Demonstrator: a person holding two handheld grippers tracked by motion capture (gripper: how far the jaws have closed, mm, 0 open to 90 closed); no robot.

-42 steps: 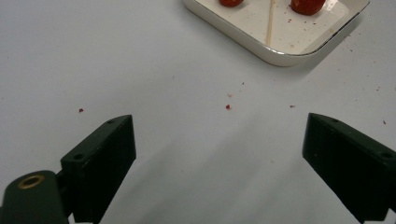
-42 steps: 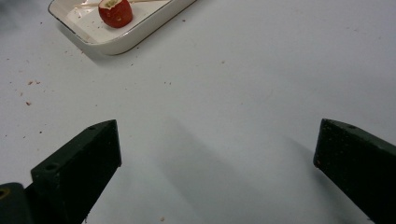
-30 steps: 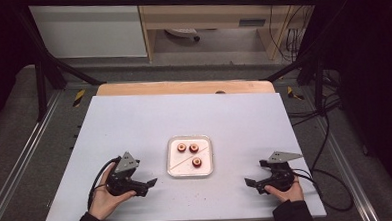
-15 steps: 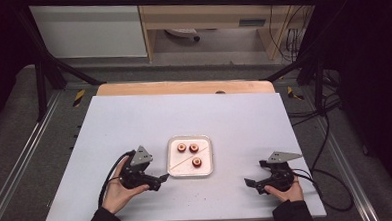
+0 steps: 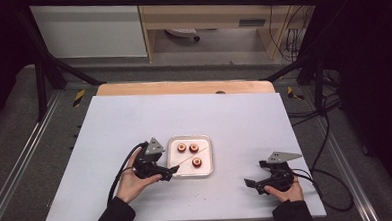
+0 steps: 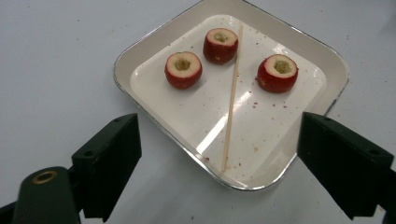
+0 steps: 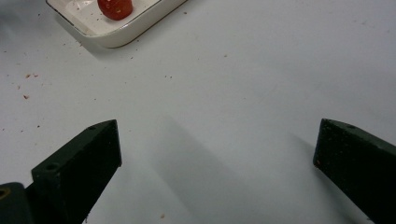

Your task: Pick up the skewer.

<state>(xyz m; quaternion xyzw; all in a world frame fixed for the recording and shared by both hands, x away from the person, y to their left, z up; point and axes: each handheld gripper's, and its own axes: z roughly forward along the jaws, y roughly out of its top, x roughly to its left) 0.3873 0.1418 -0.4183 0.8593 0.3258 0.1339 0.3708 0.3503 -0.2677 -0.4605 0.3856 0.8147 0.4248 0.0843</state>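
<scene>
A white square tray [image 5: 205, 142] sits on the table, holding three red cored fruits [image 5: 181, 148] [image 5: 194, 148] [image 5: 197, 162] and a thin wooden skewer [image 5: 188, 161] laid diagonally. My left gripper [image 5: 170, 172] hovers at the tray's near left edge, open. Its jaws have just been closing slightly, with nothing pinched between them. In the left gripper view the skewer [image 6: 232, 98] runs between the fruits [image 6: 183, 70] [image 6: 277, 73], and its near end lies ahead of the gripper's [image 6: 219, 140] gap. My right gripper [image 5: 254, 173] rests open on the table right of the tray.
The pale table [image 5: 184, 111] has a wooden strip [image 5: 183, 87] along its far edge. Red crumbs speckle the surface near the tray [image 7: 116, 39]. Cables trail from both grippers toward the front, and metal frame rails flank the table.
My left gripper has travelled right across the table, from the front left up to the tray's left edge. The right gripper has stayed put.
</scene>
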